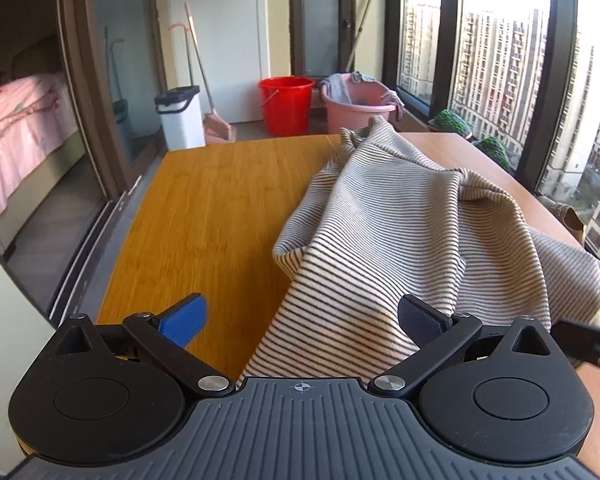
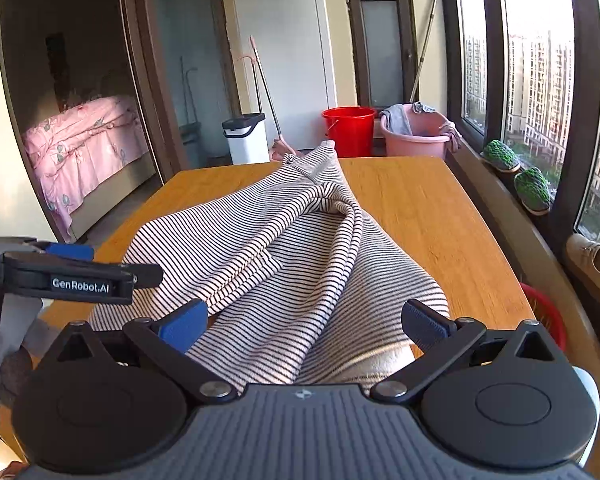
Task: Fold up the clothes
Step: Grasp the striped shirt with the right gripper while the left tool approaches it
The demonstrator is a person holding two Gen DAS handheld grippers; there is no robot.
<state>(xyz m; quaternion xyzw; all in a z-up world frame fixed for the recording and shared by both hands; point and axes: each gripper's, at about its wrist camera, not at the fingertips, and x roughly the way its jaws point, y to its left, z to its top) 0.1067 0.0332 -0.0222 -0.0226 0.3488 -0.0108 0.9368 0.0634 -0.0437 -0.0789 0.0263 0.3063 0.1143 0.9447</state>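
With both sets of jaws spread wide and gripping nothing, my left gripper (image 1: 302,320) and right gripper (image 2: 306,322) sit low at the near edge of the wooden surface (image 1: 220,200). Between and past my fingers, the striped garment (image 2: 284,240) lies bunched in long folds toward the far edge. Beyond stand a red bucket (image 1: 286,104) and a pink basin (image 1: 356,106).

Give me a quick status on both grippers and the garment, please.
Left gripper open, right gripper open, nothing clamped. Striped garment bunched and unfolded on wooden table, near end between both sets of jaws. Nothing in the way.
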